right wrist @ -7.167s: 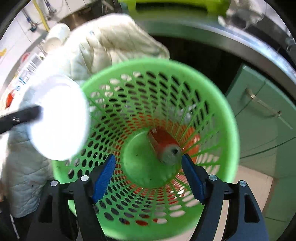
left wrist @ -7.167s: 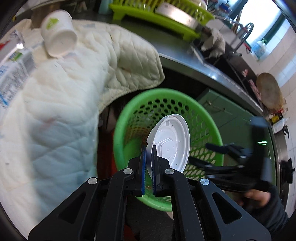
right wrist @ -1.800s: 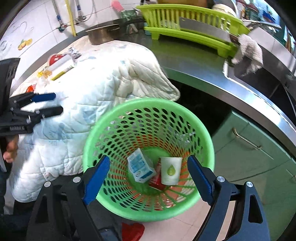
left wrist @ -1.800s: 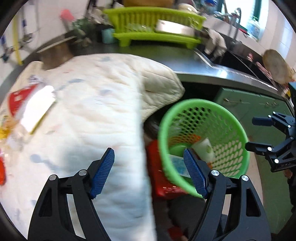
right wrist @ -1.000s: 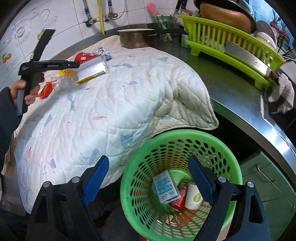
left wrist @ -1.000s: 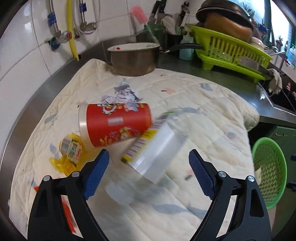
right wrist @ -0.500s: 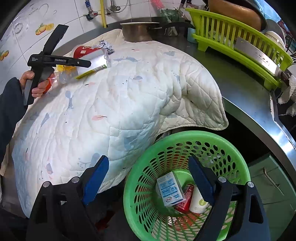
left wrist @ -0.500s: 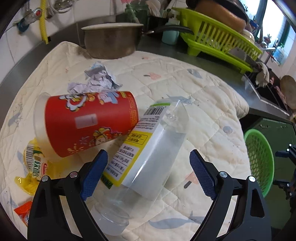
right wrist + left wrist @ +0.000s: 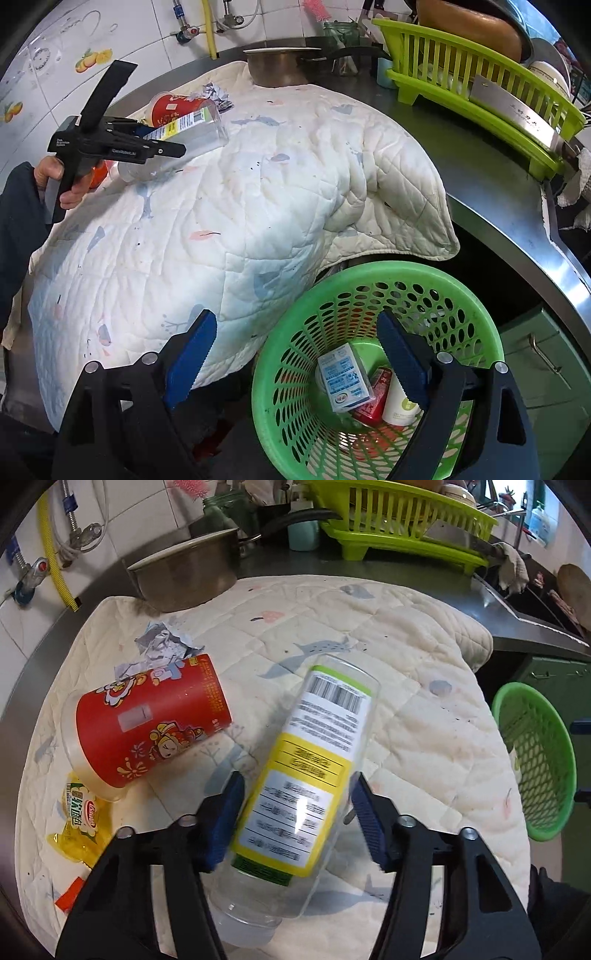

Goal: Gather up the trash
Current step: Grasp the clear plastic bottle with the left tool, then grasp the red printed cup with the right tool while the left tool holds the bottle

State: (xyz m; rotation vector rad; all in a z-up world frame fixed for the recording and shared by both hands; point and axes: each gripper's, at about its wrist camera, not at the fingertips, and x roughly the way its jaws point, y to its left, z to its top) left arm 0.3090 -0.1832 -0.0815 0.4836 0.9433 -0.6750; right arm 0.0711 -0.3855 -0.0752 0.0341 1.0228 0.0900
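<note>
A clear plastic bottle (image 9: 306, 779) with a yellow and white label lies on the quilted cloth (image 9: 406, 709). My left gripper (image 9: 297, 823) is closed around its lower half, both pads against its sides. The bottle also shows in the right wrist view (image 9: 184, 136), held by the left gripper (image 9: 147, 142). My right gripper (image 9: 295, 362) is open and empty above the rim of the green basket (image 9: 291, 339). A carton (image 9: 343, 376), a red can (image 9: 375, 400) and a white cup (image 9: 400, 402) lie in the basket.
A red paper cup (image 9: 147, 731), crumpled paper (image 9: 162, 650), a yellow wrapper (image 9: 79, 819) and a red scrap (image 9: 68, 897) lie on the cloth. A steel pot (image 9: 184, 576) and a green dish rack (image 9: 402, 517) stand behind. The basket (image 9: 535, 760) stands below the counter edge at the right.
My left gripper has moved in over the bottle and narrowed from wide open until its pads press the bottle's sides. The right gripper has shifted slightly over the basket.
</note>
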